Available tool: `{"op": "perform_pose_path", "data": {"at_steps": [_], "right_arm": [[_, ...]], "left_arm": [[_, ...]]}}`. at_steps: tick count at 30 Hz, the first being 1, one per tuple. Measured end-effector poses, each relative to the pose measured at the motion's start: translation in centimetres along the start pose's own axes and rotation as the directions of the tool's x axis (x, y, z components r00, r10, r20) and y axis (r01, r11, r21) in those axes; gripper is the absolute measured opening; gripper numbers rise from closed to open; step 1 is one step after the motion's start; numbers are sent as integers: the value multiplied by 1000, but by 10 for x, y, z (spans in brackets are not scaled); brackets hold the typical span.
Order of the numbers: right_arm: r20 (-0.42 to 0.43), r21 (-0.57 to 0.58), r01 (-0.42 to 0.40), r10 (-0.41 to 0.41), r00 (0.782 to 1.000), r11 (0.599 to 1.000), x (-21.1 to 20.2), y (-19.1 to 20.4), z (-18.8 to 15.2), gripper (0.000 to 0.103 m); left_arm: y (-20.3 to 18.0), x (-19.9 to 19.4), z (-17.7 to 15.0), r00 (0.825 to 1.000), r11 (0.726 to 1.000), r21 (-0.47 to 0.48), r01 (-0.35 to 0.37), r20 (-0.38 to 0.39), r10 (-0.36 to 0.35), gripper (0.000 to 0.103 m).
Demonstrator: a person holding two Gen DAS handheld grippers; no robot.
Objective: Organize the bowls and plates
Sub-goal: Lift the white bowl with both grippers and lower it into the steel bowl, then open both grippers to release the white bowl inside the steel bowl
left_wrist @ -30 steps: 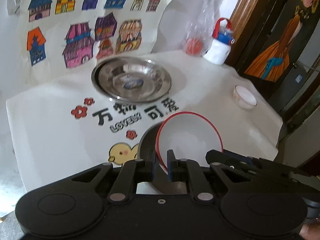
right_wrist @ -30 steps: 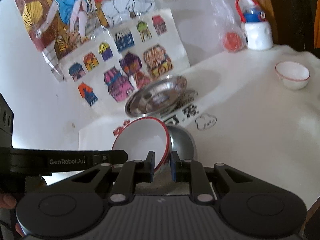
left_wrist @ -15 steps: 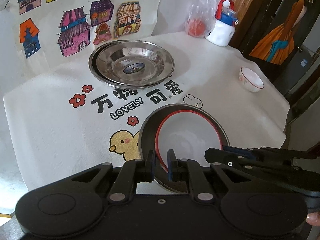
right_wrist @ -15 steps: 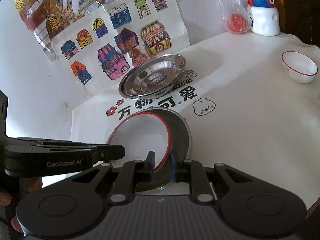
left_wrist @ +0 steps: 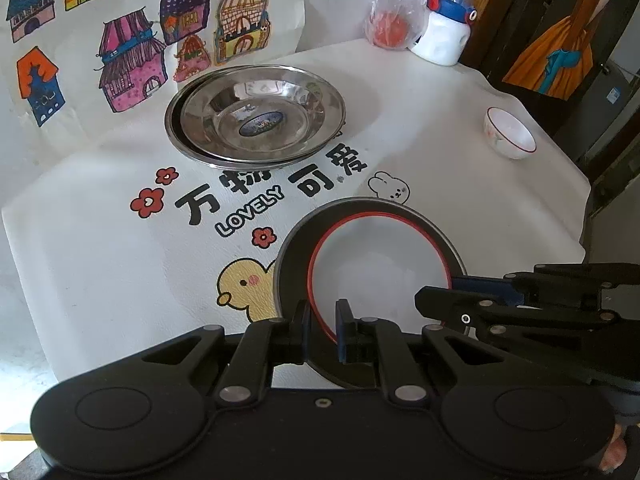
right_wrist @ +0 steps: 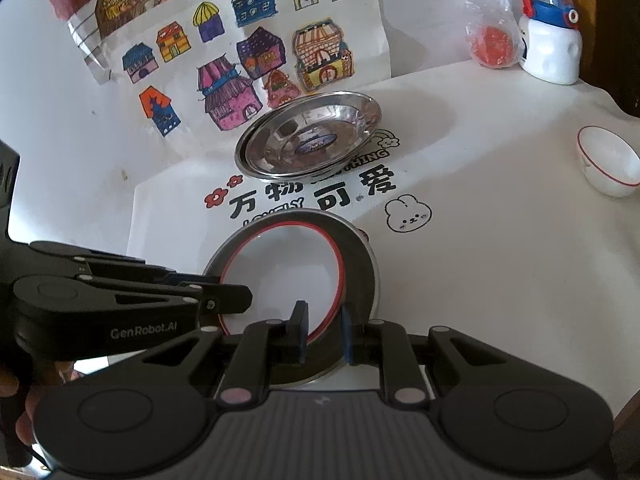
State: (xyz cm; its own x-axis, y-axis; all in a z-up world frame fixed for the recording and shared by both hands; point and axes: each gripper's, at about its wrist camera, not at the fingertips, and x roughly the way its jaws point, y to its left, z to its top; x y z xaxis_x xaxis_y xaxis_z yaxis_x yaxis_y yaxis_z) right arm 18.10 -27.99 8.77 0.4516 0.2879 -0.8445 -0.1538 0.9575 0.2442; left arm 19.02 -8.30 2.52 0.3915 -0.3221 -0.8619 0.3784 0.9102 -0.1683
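Note:
A white bowl with a red rim (left_wrist: 380,268) sits inside a steel bowl (left_wrist: 296,248) on the white tablecloth, close in front of both grippers. My left gripper (left_wrist: 322,322) straddles the white bowl's near left rim with a small gap between its fingers. My right gripper (right_wrist: 325,334) straddles the same bowl (right_wrist: 284,276) at its right rim, fingers slightly apart; the steel bowl (right_wrist: 360,264) shows around it. Two stacked steel plates (left_wrist: 256,116) lie further back, also in the right wrist view (right_wrist: 308,140). A small white bowl (left_wrist: 508,136) stands far right, also in the right wrist view (right_wrist: 608,166).
A white and blue water bottle (left_wrist: 444,20) and a plastic bag with a red object (left_wrist: 390,28) stand at the back edge. A sheet of house drawings (left_wrist: 132,40) leans against the wall. The table edge (left_wrist: 584,216) drops off on the right.
The two nested bowls came down from a tilted, lifted position to rest flat on the tablecloth. Both grippers' fingers have parted a little around the white bowl's rim.

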Motion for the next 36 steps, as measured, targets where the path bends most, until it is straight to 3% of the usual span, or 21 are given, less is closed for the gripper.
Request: {"op": "perform_pose_path", "data": {"at_steps": [4, 18, 20, 24, 29, 36], "right_arm": [[-1, -8, -5, 5, 1000, 1000, 1, 2, 1, 27], [66, -44, -15, 18, 998, 999, -11, 1, -3, 34], [89, -42, -30, 34, 995, 999, -16, 1, -4, 46], [135, -45, -31, 37, 990, 998, -27, 0, -6, 60], [190, -28, -36, 40, 981, 999, -41, -8, -13, 85], [296, 14, 3, -7, 955, 1000, -69, -36, -22, 100]], "left_arm": [[0, 0, 2, 1000, 1000, 1, 4, -3, -4, 14], [0, -12, 5, 999, 1000, 9, -11, 49, 11, 21], [0, -15, 4, 998, 1000, 10, -13, 60, 13, 25], [-1, -19, 3, 997, 1000, 10, -16, 79, 16, 32], [-3, -27, 0, 993, 999, 19, -29, 115, 27, 52], [-20, -40, 2, 974, 999, 35, -39, 223, 30, 76]]}}
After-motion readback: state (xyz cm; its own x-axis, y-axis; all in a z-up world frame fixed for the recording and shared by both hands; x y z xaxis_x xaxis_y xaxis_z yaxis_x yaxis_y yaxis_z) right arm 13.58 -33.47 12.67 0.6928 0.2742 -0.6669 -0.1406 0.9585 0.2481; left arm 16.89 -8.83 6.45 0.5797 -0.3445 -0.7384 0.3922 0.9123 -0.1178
